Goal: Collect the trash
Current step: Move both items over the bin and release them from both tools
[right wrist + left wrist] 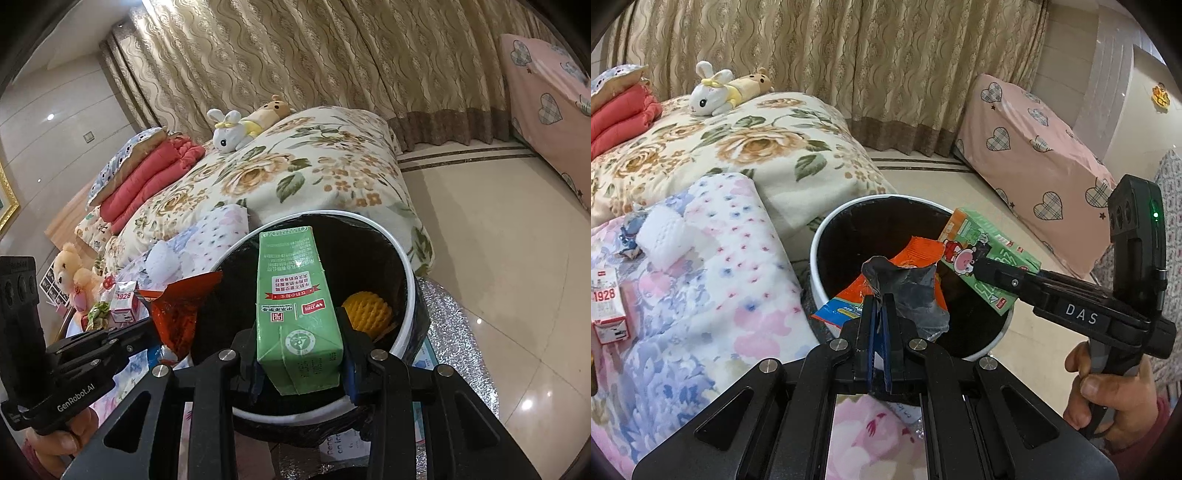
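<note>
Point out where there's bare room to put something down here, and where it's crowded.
Free: the tiled floor between the trash bin and the pink heart-print cover; also the floral bedspread below the plush rabbit. Crowded: the bin mouth, where the green carton and orange wrapper hang.

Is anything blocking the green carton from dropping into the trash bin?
Nothing visible does. The right gripper holds the green carton right over the bin's open mouth. A yellow ball lies inside, off to one side. The snack wrapper in the left gripper hangs beside it.
</note>
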### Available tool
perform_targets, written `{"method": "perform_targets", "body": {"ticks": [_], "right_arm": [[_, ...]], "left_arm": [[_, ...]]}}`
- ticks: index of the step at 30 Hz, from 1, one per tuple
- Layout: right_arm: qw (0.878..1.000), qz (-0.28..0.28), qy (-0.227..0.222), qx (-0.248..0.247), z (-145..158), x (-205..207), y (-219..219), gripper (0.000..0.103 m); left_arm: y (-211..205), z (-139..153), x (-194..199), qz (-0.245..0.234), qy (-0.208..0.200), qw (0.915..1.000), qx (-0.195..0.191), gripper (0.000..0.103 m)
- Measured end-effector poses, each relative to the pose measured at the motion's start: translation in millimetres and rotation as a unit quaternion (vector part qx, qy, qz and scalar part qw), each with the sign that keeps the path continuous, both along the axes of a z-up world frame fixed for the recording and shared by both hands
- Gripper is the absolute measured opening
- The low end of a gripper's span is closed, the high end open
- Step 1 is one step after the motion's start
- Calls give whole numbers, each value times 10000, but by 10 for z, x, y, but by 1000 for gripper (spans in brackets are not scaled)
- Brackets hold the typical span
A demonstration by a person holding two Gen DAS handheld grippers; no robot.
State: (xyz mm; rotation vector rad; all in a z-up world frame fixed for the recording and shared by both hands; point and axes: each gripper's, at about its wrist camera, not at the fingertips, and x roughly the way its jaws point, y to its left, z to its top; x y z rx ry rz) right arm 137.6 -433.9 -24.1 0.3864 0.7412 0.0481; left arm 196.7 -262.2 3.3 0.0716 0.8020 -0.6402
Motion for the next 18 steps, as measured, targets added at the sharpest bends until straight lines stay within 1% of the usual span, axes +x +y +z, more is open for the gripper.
{"method": "perform_targets", "body": {"ticks": [6, 7, 8, 9, 10, 11, 13, 18], "right_arm": [[9999, -30, 103, 6, -54, 77, -38, 34], [9999, -38, 113, 12, -59, 86, -42, 36], [9999, -50, 116, 14, -58, 89, -47, 36], [9999, -54, 112, 34, -58, 93, -53, 37], [9999, -62, 133, 54, -62, 101, -59, 39], [9999, -71, 142, 63, -65, 107, -65, 41], [9999, -102, 125, 57, -59, 99, -66, 54], [9998, -145, 61, 76, -24, 67, -45, 58]], "left_arm": [[-32, -18, 70, 1, 90, 9999, -74, 4], [-29, -22, 80, 10, 117, 9999, -81, 7], [-26, -28, 90, 30, 159, 9998, -89, 12], [-18, -33, 92, 64, 181, 9998, -93, 27], [-3, -33, 87, 106, 168, 9997, -113, 41], [11, -27, 78, 132, 133, 9997, -137, 44], [36, -24, 54, 161, 107, 9997, -156, 47], [160, -42, 4, 264, 156, 9990, -331, 53]]}}
